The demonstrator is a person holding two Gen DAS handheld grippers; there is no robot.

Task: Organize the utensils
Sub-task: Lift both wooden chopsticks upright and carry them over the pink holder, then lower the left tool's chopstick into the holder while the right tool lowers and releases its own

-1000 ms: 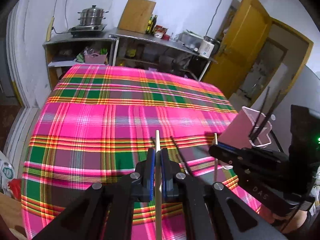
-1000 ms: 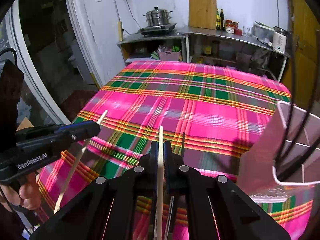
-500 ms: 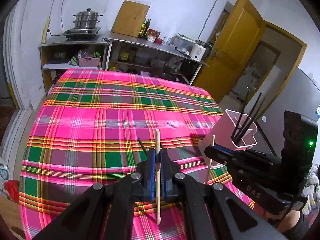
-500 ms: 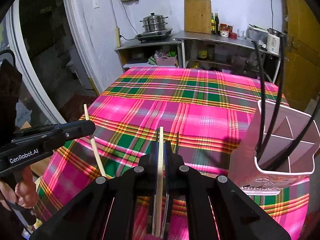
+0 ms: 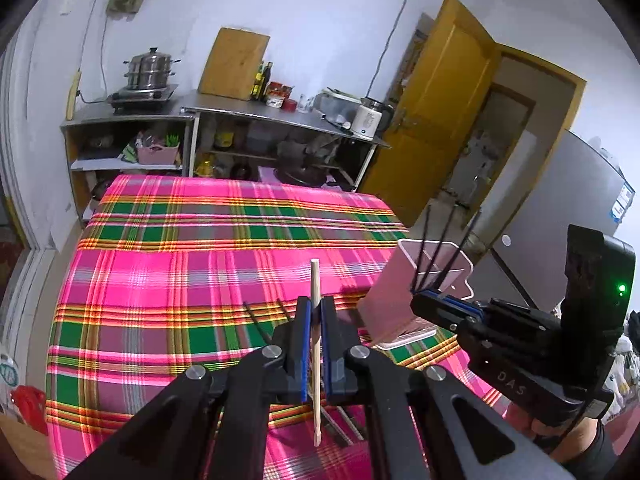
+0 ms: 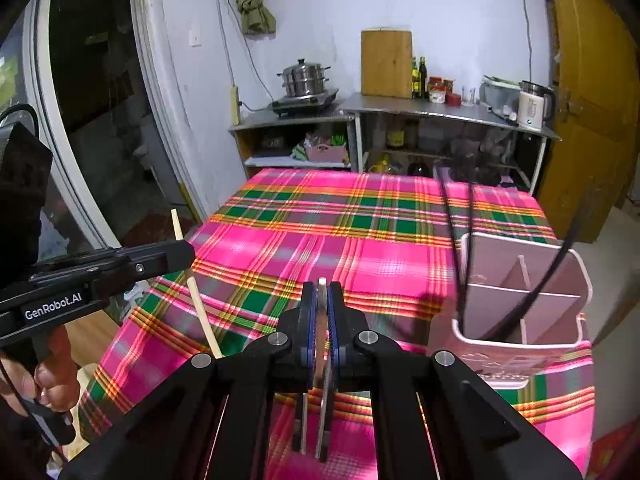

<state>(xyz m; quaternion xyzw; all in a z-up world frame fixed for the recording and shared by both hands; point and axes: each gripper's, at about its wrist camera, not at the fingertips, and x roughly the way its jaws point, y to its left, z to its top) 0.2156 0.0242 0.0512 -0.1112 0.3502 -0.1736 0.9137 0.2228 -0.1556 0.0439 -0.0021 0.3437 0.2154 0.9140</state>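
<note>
Chopsticks dominate both views. From the left wrist, the left gripper [image 5: 315, 322] has its jaws pinching a pale wooden chopstick [image 5: 315, 280], held upright and clear of the plaid-covered bench [image 5: 160, 272]; a few dark utensils [image 5: 256, 320] lie on the cloth just beyond and below the jaws, so sorting is not finished. To the right stands the pink divided holder [image 5: 384, 304], with several black chopsticks [image 5: 440, 260] already leaning in it, and the right gripper [image 5: 444, 306] hovers close to its front. From the right wrist, the right gripper [image 6: 322, 322] has its jaws pressed on a second pale stick [image 6: 322, 286], seen edge-on, with the holder [image 6: 496, 344] near on the right. The left gripper [image 6: 176, 254] crosses at left with its own chopstick [image 6: 196, 288] tilted. My judgement: some pieces are stowed, two are in transit, and those on the cloth are left.
</note>
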